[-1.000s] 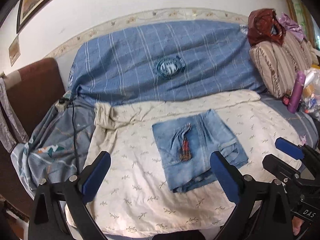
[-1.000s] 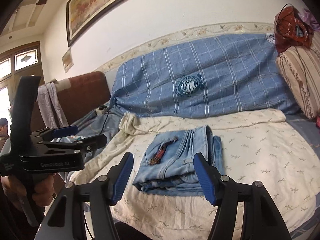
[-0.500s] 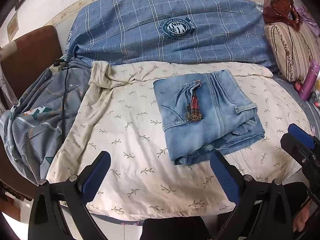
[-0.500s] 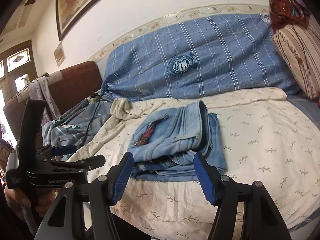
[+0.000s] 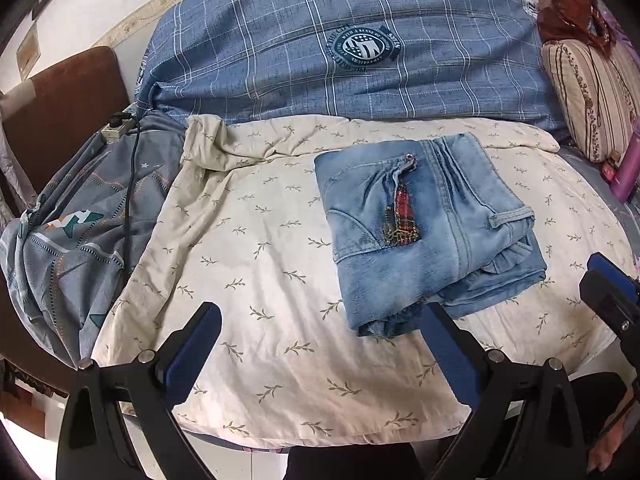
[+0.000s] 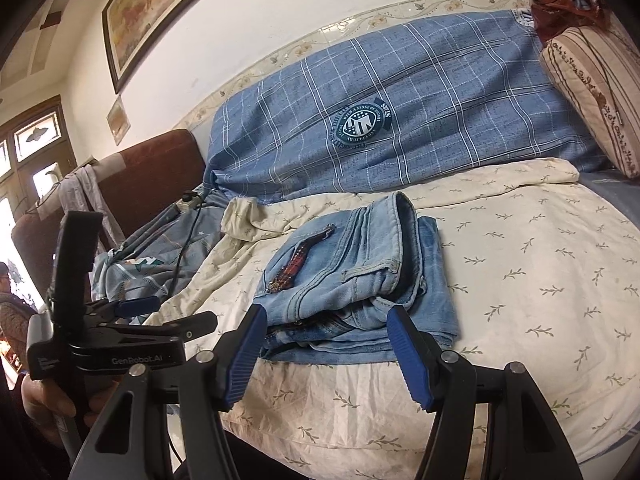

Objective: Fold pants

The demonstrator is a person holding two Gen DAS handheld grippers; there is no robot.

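"GenRobot.AI" on left gripper (image 6: 168, 312)

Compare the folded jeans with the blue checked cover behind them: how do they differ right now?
The jeans are pale washed denim, folded into a compact stack; the blue checked cover is darker, spread wide and unfolded. The jeans lie flat on the cream leaf-print sheet; the cover slopes up against the wall. The jeans carry a red plaid patch, the cover a round crest. Both are blue fabric, untouched by either claw.

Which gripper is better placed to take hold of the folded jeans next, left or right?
Right, probably. The right gripper is open and frames the near edge of the jeans. The left gripper, also open, points mostly at bare sheet, with the jeans off toward its right finger.
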